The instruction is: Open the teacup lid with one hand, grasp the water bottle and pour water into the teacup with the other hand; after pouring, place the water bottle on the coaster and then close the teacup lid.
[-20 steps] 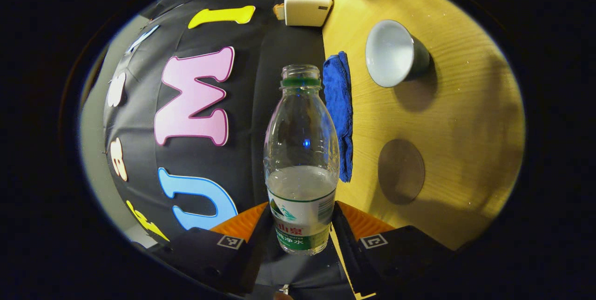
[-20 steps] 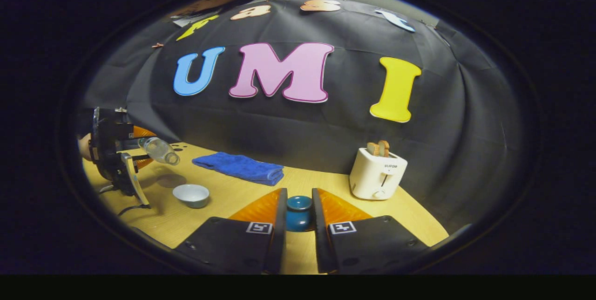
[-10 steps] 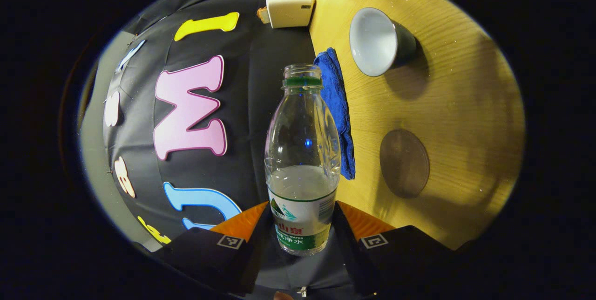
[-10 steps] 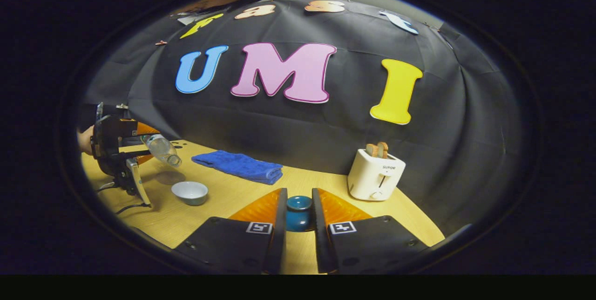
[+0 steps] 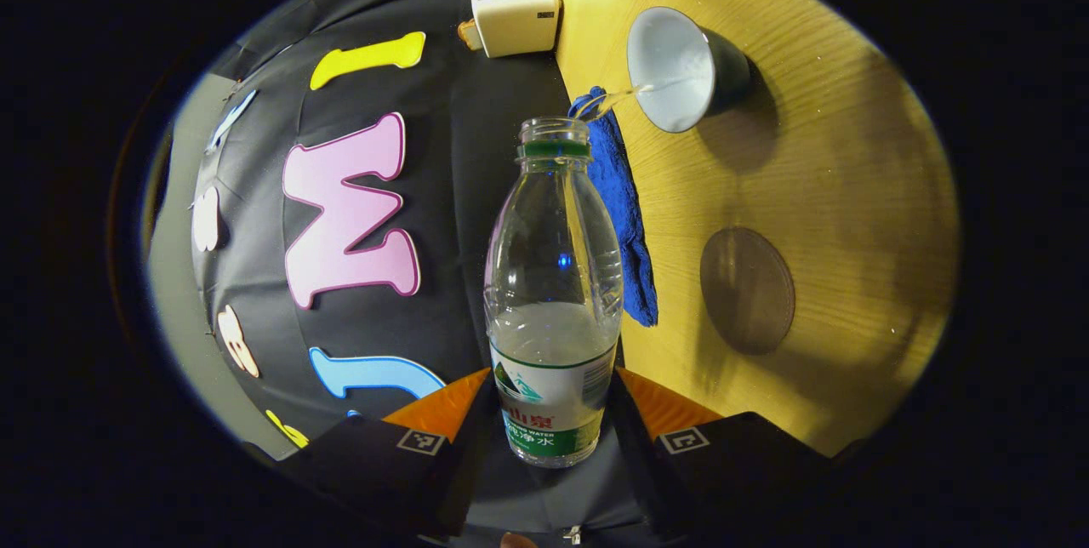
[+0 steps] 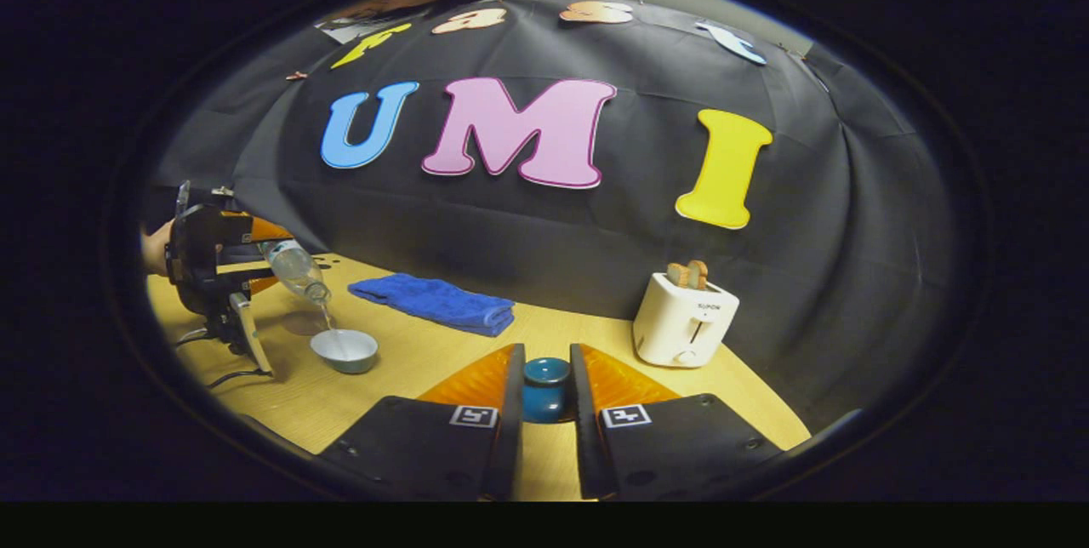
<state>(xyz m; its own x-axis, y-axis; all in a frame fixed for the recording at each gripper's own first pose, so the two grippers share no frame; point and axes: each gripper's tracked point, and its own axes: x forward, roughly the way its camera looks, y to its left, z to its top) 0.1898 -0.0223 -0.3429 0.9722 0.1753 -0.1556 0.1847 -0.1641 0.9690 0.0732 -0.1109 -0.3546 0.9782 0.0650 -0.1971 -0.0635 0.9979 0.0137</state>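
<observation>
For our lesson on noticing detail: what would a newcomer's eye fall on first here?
First, the water bottle, tipped in the left tongs, sending a thin stream into the open teacup on the wooden table. Next, the teacup lid gripped between the right tongs, with a white toaster to its right.

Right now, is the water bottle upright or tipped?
Tipped. In the right gripper view the water bottle slants mouth-down in the left gripper, and a thin stream runs from its mouth into the teacup below.

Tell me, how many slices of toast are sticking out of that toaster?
2, side by side in the top of the white toaster by the booth wall, right of the blue towel.
</observation>
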